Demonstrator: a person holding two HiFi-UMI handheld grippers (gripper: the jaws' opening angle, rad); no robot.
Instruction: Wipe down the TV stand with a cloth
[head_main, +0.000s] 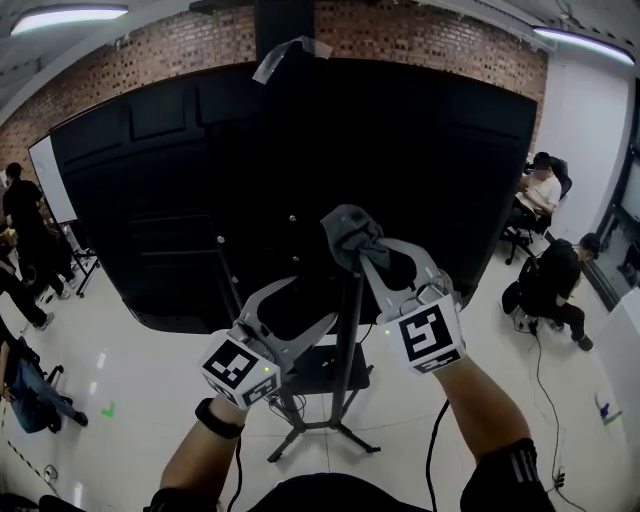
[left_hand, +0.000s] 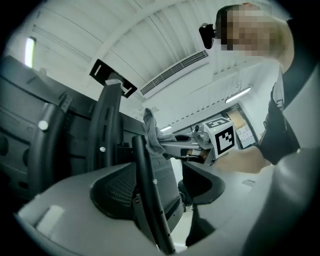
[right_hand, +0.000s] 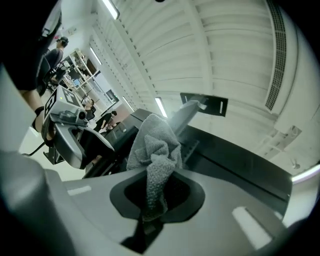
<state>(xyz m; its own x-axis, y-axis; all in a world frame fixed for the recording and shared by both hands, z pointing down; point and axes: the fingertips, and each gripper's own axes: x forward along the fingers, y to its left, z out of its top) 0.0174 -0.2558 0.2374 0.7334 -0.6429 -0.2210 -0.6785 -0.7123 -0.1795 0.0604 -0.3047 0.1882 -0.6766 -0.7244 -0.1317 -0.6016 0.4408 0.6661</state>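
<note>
Head view: the right gripper (head_main: 372, 258) lifts the grey cloth (head_main: 350, 232); the left gripper (head_main: 312, 302) is at the TV stand pole (head_main: 347, 350).
Left gripper view: jaws wide, the pole between them.
Right gripper view: jaws pinch the cloth, which bunches beyond their tips.

Black TV back (head_main: 300, 180) blocks ahead; stand pole (head_main: 348, 335) runs between the left hand-held gripper's (head_main: 305, 305) parted jaws; floor (head_main: 150, 355) alongside lies open.

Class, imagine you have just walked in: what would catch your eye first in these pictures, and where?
A huge black TV fills the middle of the head view, its back towards us. Before it, the right gripper pinches a bunched grey cloth, while the left gripper sits open with the stand's black pole between its jaws.
</note>
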